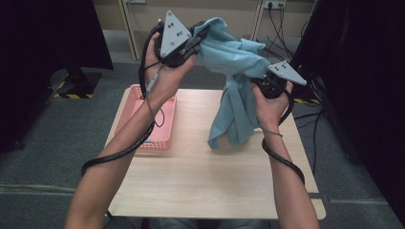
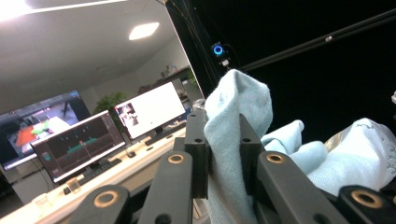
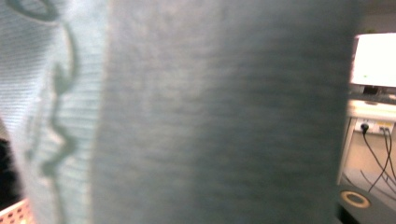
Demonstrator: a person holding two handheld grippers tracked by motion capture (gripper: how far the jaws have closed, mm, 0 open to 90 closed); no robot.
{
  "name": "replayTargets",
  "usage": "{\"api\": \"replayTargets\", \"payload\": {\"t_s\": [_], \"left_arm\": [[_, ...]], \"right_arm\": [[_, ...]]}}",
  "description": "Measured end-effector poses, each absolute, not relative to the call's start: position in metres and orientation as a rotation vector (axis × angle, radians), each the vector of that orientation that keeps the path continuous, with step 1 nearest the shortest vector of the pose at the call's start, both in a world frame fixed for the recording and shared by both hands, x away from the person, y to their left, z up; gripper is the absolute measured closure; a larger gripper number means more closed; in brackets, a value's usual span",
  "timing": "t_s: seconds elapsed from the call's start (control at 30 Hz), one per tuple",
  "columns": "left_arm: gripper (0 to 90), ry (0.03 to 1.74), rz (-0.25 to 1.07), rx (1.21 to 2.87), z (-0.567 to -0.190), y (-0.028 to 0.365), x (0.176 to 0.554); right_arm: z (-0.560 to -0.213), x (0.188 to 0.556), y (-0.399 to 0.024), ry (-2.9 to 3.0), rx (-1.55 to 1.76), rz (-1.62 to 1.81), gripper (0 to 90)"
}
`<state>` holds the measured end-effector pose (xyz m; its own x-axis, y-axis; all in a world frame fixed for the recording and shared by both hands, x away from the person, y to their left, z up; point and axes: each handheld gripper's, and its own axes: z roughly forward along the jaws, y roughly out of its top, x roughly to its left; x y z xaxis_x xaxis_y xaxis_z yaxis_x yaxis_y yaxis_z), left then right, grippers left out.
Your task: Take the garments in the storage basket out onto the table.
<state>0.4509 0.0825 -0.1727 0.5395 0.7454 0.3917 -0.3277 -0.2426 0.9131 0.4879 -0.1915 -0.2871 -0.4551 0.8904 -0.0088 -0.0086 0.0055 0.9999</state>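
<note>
I held the light blue cloth [image 1: 236,81] up above the counter [image 1: 200,162], its loose end hanging down toward the wood. My left tongs [image 2: 223,140] were clenched on one upper corner; my right tongs [image 1: 260,82] gripped another fold, beside the pink basket [image 1: 157,138].

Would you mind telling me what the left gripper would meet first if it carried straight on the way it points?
The left gripper is already shut on the light blue cloth; past its jaws the way looks free, though depth is unclear.
</note>
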Motion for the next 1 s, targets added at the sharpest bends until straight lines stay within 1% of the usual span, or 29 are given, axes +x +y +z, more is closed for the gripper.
{"api": "replayTargets", "payload": {"t_s": [0.07,0.17,0.53,0.83,0.9,1.0], "left_arm": [[80.1,0.378,1.040,1.513,-0.179,0.079,0.453],[80.1,0.380,1.038,1.522,-0.183,0.077,0.454],[79.9,0.383,1.035,1.529,-0.191,0.076,0.455],[79.3,0.397,1.009,1.563,-0.210,0.066,0.462],[79.2,0.403,1.001,1.572,-0.215,0.064,0.464],[79.2,0.410,0.991,1.589,-0.223,0.061,0.467]], "right_arm": [[-0.297,0.489,-0.194,1.553,0.957,1.546,88.1],[-0.302,0.489,-0.195,1.559,0.961,1.538,88.0],[-0.307,0.487,-0.198,1.564,0.962,1.529,87.8],[-0.329,0.488,-0.201,1.600,0.999,1.506,87.6],[-0.340,0.489,-0.202,1.615,1.019,1.499,87.3],[-0.346,0.490,-0.203,1.624,1.029,1.491,87.2]]}}
